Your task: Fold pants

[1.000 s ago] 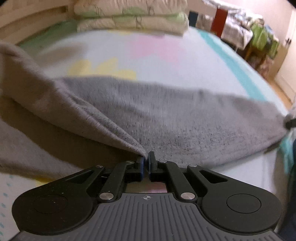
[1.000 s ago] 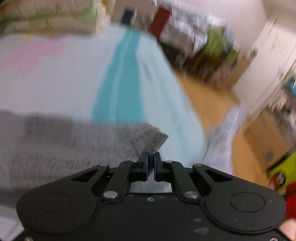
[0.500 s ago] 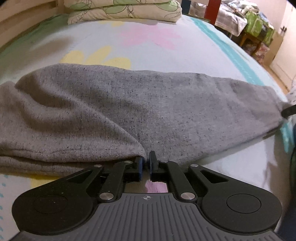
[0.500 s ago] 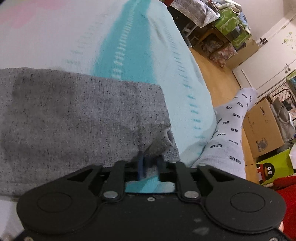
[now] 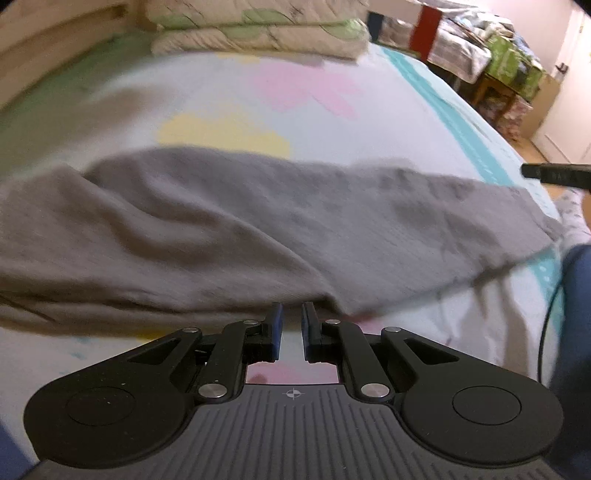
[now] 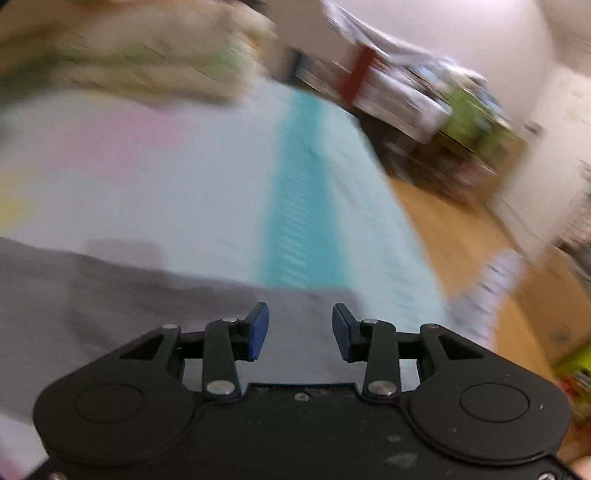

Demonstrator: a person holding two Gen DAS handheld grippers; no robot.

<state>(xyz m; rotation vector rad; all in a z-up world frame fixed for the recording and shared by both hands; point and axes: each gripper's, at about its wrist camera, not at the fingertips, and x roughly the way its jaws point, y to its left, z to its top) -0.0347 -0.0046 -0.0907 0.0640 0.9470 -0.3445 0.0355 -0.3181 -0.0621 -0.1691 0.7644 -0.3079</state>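
Note:
The grey pants (image 5: pixel 258 229) lie folded lengthwise across the bed, waist end at the left and leg cuffs at the right. My left gripper (image 5: pixel 291 314) hovers just in front of the near fold edge. Its jaws are opening, a narrow gap shows between the blue pads, and no cloth is in it. In the right wrist view the cuff end of the pants (image 6: pixel 110 295) lies under my right gripper (image 6: pixel 300 317). Its jaws are opening wide with nothing between them. A black finger (image 5: pixel 554 173) of that gripper shows at the right edge of the left wrist view.
The bed sheet (image 5: pixel 314 92) is pale with pink and yellow patches and a teal stripe (image 6: pixel 299 206) near the right edge. Folded quilts (image 5: pixel 258 29) are stacked at the head. A person's socked foot (image 6: pixel 495 280) stands on the wooden floor (image 6: pixel 461 240) beside the bed.
Both grippers laid the lifted layer down over the pants, released the cloth and rose back from it. The right jaws went from shut to wide; the left ones parted slightly.

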